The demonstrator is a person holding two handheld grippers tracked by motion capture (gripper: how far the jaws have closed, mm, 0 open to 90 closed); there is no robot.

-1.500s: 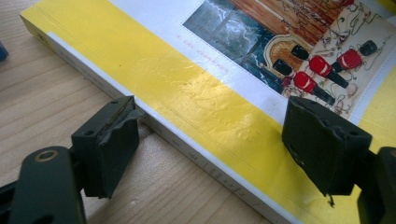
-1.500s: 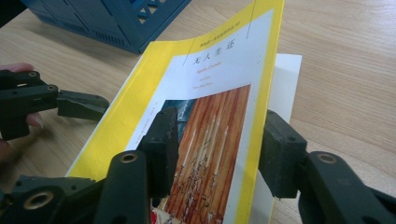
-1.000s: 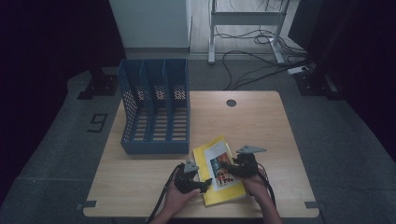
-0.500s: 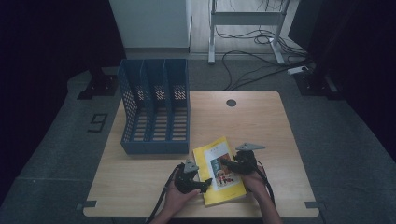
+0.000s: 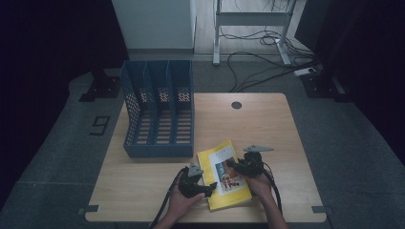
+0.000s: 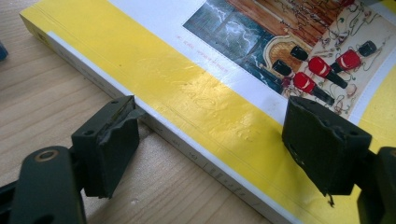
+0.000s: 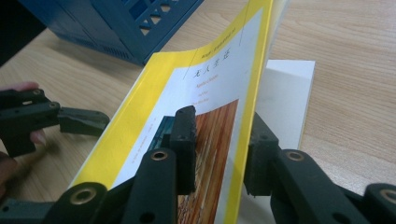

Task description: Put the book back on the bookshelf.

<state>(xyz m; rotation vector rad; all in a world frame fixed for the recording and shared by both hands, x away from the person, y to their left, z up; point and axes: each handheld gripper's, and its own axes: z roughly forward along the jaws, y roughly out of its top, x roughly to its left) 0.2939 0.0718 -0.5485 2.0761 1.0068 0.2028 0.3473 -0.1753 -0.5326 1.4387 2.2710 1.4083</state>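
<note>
- The yellow book point(image 5: 223, 174) lies on the desk point(image 5: 267, 124), near its front edge, just in front of the blue file rack point(image 5: 160, 112).
- The left tool point(image 6: 210, 140) gapes wide across the book's spine edge, pads off it.
- The right tool point(image 7: 219, 149) has just been closing, its jaws now either side of the lifted front cover point(image 7: 205, 93).

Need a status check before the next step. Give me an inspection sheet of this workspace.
Surface: wooden table, round hole near the far edge.
Job's things: yellow book, front cover lifted; blue file rack, slots hold nothing.
Clutter: nothing seen.
Grippers: left hand-held gripper open astride the book's spine edge; right hand-held gripper, jaws just closing, pinches the cover.
Cables: trail from both grippers; more on the floor.
Surroundings: grey floor, desk frame.
</note>
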